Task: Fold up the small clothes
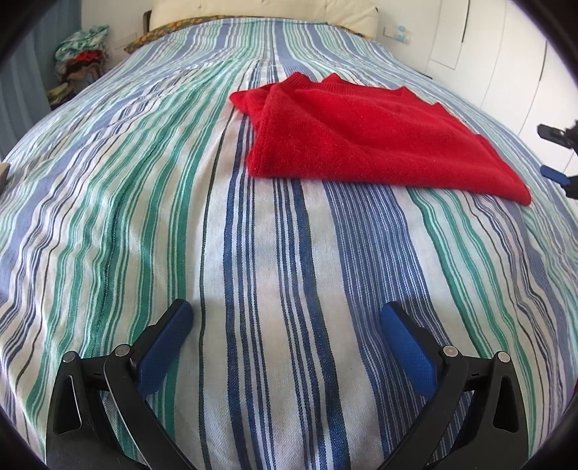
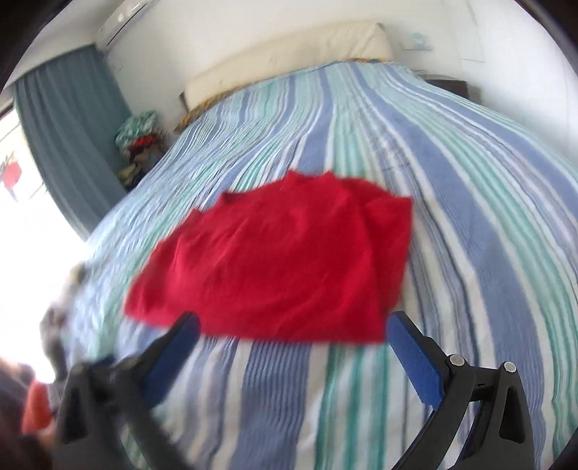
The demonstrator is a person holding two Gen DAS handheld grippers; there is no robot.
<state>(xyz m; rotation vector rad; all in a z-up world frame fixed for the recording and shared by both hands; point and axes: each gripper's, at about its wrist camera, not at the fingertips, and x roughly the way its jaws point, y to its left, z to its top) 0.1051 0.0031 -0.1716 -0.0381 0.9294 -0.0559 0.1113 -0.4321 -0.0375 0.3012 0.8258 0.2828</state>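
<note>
A red knitted garment (image 1: 365,137) lies folded flat on the striped bedspread (image 1: 180,217). My left gripper (image 1: 285,314) is open and empty, hovering over bare bedspread well short of the garment, which lies ahead and to the right. In the blurred right wrist view the same red garment (image 2: 289,260) lies just ahead of my right gripper (image 2: 292,325), which is open and empty, its fingertips near the garment's near edge. The right gripper's blue-padded tips (image 1: 556,155) also show at the far right of the left wrist view.
A pile of mixed clothes (image 1: 81,61) sits beside the bed at the far left, next to a blue curtain (image 2: 68,119). A cream headboard cushion (image 1: 260,14) lies at the bed's far end. White cupboard doors (image 1: 505,61) stand on the right.
</note>
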